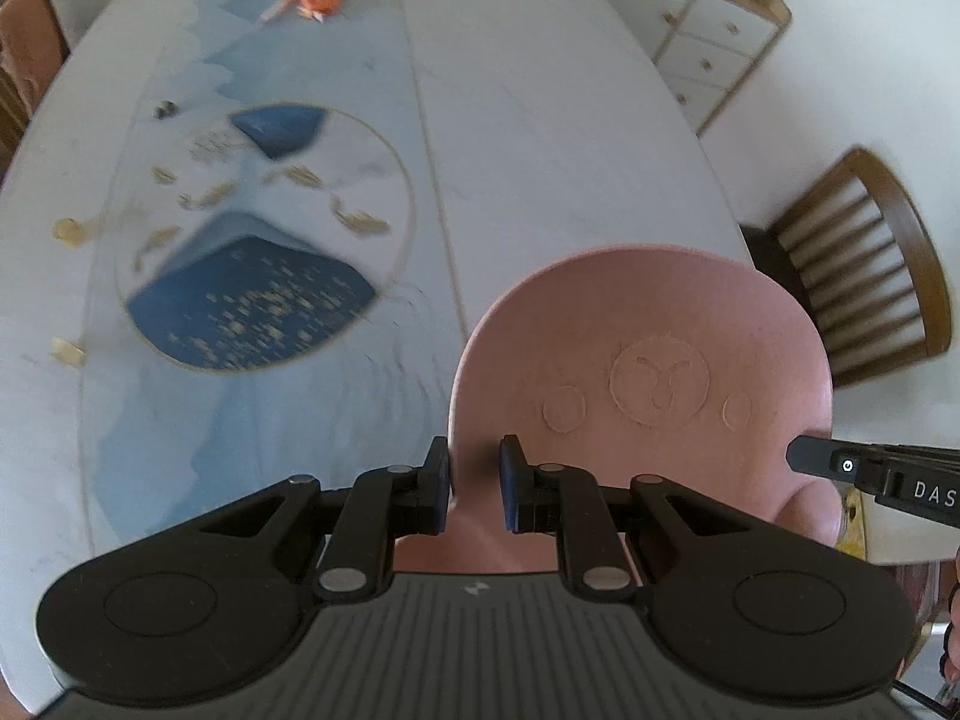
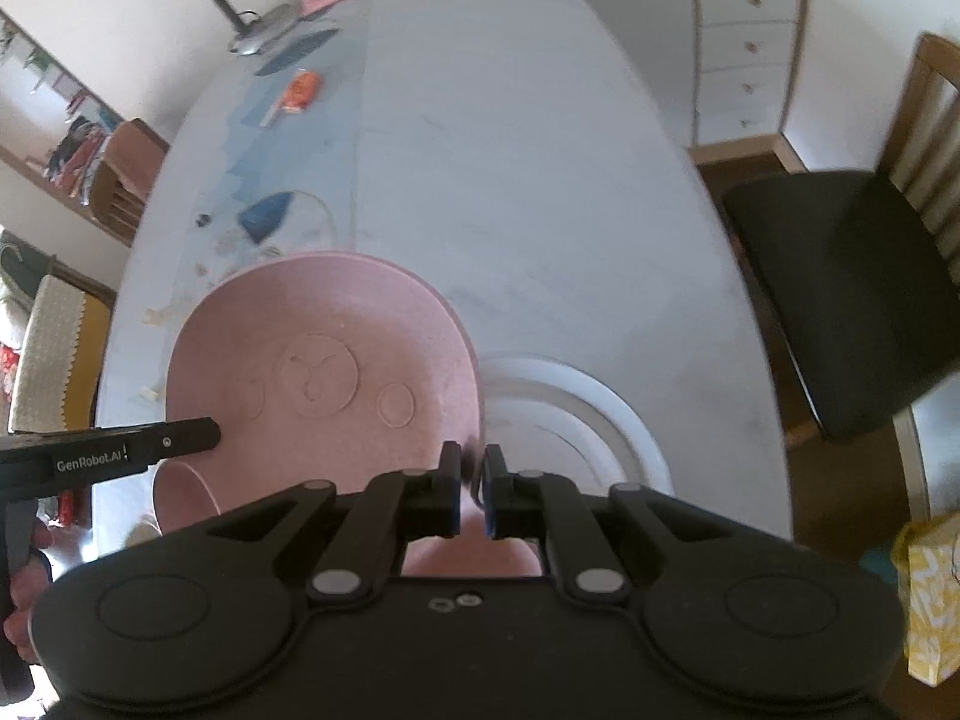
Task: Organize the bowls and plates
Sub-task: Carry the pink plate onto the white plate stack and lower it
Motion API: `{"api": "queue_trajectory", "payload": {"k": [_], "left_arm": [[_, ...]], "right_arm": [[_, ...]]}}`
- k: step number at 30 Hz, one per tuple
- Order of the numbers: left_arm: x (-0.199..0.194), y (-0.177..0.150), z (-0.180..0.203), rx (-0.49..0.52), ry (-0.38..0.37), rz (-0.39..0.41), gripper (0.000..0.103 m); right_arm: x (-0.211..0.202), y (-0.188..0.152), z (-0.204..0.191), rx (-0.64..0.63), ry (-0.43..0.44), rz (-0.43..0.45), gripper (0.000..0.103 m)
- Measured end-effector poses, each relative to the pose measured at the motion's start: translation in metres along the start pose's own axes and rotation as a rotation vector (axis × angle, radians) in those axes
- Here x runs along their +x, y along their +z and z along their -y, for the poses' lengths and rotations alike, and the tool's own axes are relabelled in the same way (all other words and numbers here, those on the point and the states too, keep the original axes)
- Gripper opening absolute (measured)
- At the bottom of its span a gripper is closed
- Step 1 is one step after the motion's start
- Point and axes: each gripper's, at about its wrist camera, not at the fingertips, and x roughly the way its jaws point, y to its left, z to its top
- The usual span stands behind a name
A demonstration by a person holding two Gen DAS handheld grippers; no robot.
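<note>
You are gripping pink plate (image 1: 648, 360) by opposite rims, left tool (image 1: 474, 483) and right tool (image 2: 471, 489) both clamping it, above tabletop (image 2: 540, 210). Next: lowering it onto white plate (image 2: 600, 420).

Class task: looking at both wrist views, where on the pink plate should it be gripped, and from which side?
Grip the thin raised rim of the pink plate, coming from the near edge: the face is too broad to span. The left hand-held gripper and right hand-held gripper already pinch opposite rim sides.
</note>
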Motion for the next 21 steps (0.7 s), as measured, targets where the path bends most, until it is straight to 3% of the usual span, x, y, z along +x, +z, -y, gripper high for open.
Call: {"api": "queue_trajectory", "payload": {"k": [10,21], "left_arm": [[0.037,-0.027,0.037,0.049,-0.022,-0.077,0.016],[0.058,-0.038,0.051,0.064,-0.024,-0.105,0.016]], "right_arm": [[0.005,-0.033,0.045,0.065,-0.062,-0.033,0.008],[0.019,-0.039,0.064,0.071,-0.096,-0.069,0.009]]}}
